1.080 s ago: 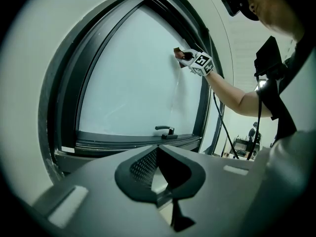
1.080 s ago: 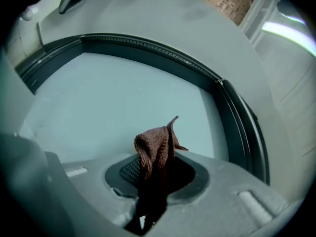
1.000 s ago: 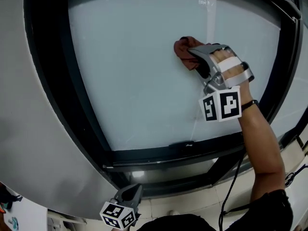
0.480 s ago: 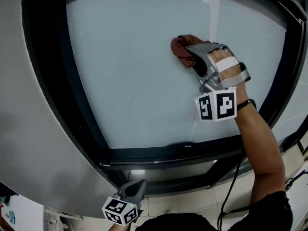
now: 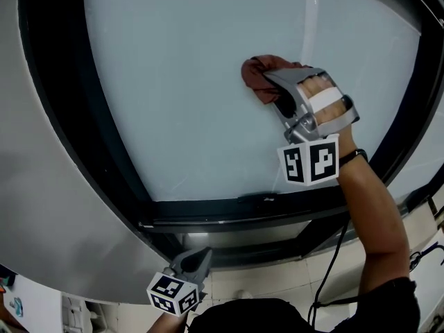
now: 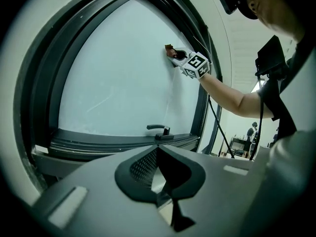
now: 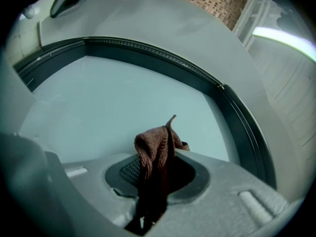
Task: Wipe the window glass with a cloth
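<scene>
Leftward a little, the crumpled reddish-brown cloth (image 5: 255, 75) has slid across the pale frosted window glass (image 5: 173, 82), pinched in the right tongs (image 5: 276, 87). The left tongs (image 6: 159, 177) hang below the dark window frame (image 5: 229, 210), pressed together on nothing.

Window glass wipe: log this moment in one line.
right gripper: shut on cloth | cloth: against window glass | left gripper: shut, empty, held low

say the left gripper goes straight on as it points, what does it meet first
Likely the window glass, low down just above the handle; nothing nearer lies ahead of the left gripper. Depth is unclear.
</scene>
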Demonstrator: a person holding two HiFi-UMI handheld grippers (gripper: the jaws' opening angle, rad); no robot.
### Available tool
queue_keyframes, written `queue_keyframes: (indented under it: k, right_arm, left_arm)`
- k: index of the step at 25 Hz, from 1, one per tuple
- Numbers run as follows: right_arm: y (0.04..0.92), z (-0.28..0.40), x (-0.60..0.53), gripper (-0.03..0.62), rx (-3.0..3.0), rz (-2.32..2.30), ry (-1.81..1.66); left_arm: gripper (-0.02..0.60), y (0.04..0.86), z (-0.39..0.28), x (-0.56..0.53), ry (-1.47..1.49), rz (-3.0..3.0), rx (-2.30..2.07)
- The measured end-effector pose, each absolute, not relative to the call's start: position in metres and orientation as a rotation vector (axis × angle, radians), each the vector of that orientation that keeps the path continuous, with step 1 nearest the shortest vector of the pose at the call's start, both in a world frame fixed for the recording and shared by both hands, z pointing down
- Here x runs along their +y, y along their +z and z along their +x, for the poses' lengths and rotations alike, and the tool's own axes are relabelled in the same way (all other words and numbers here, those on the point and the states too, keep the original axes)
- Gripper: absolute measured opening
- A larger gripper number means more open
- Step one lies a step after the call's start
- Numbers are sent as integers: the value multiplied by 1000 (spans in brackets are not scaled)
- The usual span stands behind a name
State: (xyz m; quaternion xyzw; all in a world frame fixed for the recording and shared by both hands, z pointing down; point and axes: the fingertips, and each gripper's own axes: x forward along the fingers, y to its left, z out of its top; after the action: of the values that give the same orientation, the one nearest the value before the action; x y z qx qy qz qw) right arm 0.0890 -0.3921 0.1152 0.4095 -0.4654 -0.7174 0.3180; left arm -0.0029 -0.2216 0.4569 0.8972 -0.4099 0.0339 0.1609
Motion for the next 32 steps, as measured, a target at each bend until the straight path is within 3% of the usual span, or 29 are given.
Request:
queue_keyframes:
  k: [14, 32]
  right_arm:
    - [181, 88, -390, 75, -1307, 1019, -1827]
    - [332, 91, -386, 75, -1478, 841, -1617]
  left_arm:
    - [17, 466, 3, -220, 108, 2547, -1141]
    - [17, 467, 8, -224, 144, 2560, -1108]
